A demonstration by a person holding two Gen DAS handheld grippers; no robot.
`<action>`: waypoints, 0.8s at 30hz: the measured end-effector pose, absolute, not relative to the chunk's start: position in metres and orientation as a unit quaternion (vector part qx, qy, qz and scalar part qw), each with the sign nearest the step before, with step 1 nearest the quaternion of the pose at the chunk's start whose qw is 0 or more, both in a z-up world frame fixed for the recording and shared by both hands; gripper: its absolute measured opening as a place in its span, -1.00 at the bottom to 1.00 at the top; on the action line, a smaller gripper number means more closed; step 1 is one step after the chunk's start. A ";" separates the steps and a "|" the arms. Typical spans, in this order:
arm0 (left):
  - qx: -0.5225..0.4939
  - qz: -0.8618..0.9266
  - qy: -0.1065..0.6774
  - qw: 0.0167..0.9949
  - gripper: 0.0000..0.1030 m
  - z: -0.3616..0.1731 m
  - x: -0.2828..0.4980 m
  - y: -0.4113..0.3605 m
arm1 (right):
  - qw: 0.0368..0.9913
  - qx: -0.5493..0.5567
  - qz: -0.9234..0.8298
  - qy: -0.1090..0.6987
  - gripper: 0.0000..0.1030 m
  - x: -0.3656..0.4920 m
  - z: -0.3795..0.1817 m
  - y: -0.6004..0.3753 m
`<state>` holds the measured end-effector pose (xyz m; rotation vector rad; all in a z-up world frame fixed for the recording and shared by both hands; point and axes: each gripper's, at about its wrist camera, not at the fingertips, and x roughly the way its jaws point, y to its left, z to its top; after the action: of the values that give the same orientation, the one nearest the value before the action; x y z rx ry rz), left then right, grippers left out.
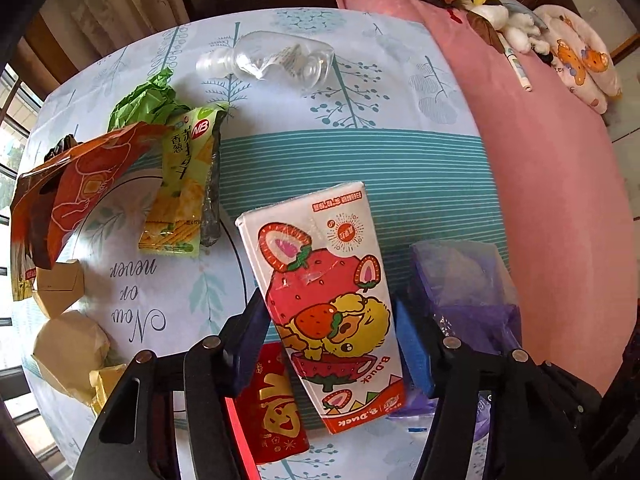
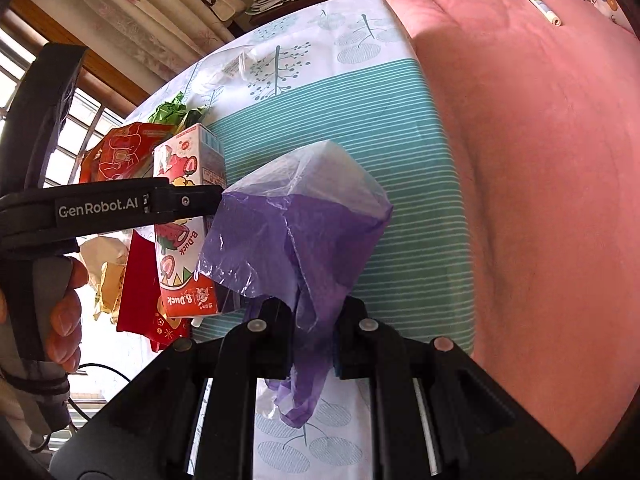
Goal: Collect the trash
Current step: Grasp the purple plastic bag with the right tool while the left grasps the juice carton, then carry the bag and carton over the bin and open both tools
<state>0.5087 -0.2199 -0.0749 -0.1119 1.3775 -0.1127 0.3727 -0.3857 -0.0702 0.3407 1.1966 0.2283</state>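
Your left hand-held gripper (image 1: 332,344) is clamping the strawberry carton (image 1: 324,300) above the bench (image 1: 360,160); your right hand-held gripper (image 2: 312,328) is pinching the purple bag (image 2: 296,216) just beside it.

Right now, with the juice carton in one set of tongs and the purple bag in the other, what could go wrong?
The left tongs pinch the strawberry juice carton only by its narrow sides, tilted, so it may slip or twist out.
The right tongs hold the purple trash bag by a bunched strip; its mouth looks only partly open, so the carton could catch on the film or miss.
Swinging across might knock the green snack wrapper.
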 end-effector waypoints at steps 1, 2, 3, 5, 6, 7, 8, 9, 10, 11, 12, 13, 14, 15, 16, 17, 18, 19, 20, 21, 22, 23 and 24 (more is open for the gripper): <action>-0.052 -0.056 0.629 0.773 0.18 -0.069 0.504 -0.218 | 0.807 0.161 0.106 0.558 -0.79 0.371 -0.068 -0.386; -0.053 -0.060 0.624 0.777 0.16 -0.064 0.500 -0.217 | 0.808 0.163 0.105 0.556 -0.79 0.369 -0.066 -0.387; -0.054 -0.063 0.620 0.780 0.13 -0.059 0.495 -0.215 | 0.809 0.163 0.105 0.555 -0.79 0.367 -0.064 -0.386; -0.058 -0.069 0.611 0.787 0.12 -0.048 0.485 -0.209 | 0.811 0.163 0.104 0.551 -0.79 0.361 -0.060 -0.385; -0.061 -0.072 0.606 0.790 0.12 -0.041 0.477 -0.201 | 0.813 0.163 0.104 0.549 -0.79 0.358 -0.057 -0.384; -0.063 -0.076 0.602 0.792 0.12 -0.034 0.467 -0.198 | 0.815 0.162 0.104 0.547 -0.79 0.354 -0.054 -0.383; -0.066 -0.080 0.598 0.795 0.12 -0.029 0.459 -0.196 | 0.817 0.162 0.104 0.544 -0.79 0.349 -0.050 -0.381; -0.069 -0.085 0.593 0.798 0.12 -0.023 0.451 -0.192 | 0.818 0.162 0.103 0.542 -0.79 0.345 -0.047 -0.380; -0.071 -0.089 0.589 0.800 0.12 -0.017 0.441 -0.188 | 0.819 0.162 0.103 0.540 -0.79 0.340 -0.043 -0.378; -0.073 -0.093 0.586 0.802 0.12 -0.011 0.432 -0.184 | 0.821 0.162 0.103 0.538 -0.79 0.334 -0.040 -0.377; -0.074 -0.097 0.582 0.804 0.12 -0.005 0.423 -0.181 | 0.822 0.161 0.102 0.536 -0.79 0.328 -0.036 -0.374; -0.075 -0.101 0.578 0.806 0.12 0.000 0.414 -0.178 | 0.824 0.160 0.102 0.534 -0.79 0.321 -0.032 -0.372; -0.074 -0.105 0.576 0.807 0.12 0.004 0.405 -0.174 | 0.826 0.159 0.102 0.531 -0.79 0.314 -0.028 -0.368; -0.073 -0.109 0.574 0.808 0.12 0.010 0.394 -0.171 | 0.828 0.158 0.102 0.528 -0.79 0.307 -0.023 -0.365; -0.072 -0.115 0.571 0.810 0.12 0.015 0.381 -0.166 | 0.830 0.157 0.101 0.525 -0.79 0.298 -0.018 -0.362; -0.072 -0.121 0.569 0.810 0.12 0.020 0.368 -0.162 | 0.833 0.156 0.099 0.522 -0.79 0.290 -0.013 -0.358; -0.071 -0.128 0.567 0.811 0.12 0.024 0.356 -0.157 | 0.835 0.155 0.097 0.519 -0.79 0.281 -0.008 -0.354; -0.069 -0.136 0.565 0.811 0.12 0.028 0.342 -0.152 | 0.838 0.154 0.094 0.515 -0.79 0.271 -0.004 -0.350; -0.066 -0.143 0.564 0.811 0.12 0.030 0.329 -0.146 | 0.841 0.154 0.091 0.511 -0.79 0.260 0.000 -0.346; -0.062 -0.151 0.564 0.810 0.12 0.032 0.314 -0.140 | 0.844 0.153 0.086 0.507 -0.79 0.249 0.005 -0.341; -0.058 -0.158 0.564 0.809 0.12 0.033 0.300 -0.134 | 0.847 0.153 0.081 0.503 -0.79 0.237 0.008 -0.336; -0.054 -0.164 0.565 0.807 0.11 0.034 0.284 -0.128 | 0.850 0.153 0.075 0.499 -0.79 0.225 0.011 -0.331; -0.049 -0.169 0.567 0.805 0.11 0.033 0.269 -0.122 | 0.851 0.155 0.068 0.496 -0.79 0.211 0.013 -0.325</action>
<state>0.2693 -0.1218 0.0335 -0.1051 1.2145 -0.3609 0.2110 -0.3252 0.0134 0.3267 1.0450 0.1439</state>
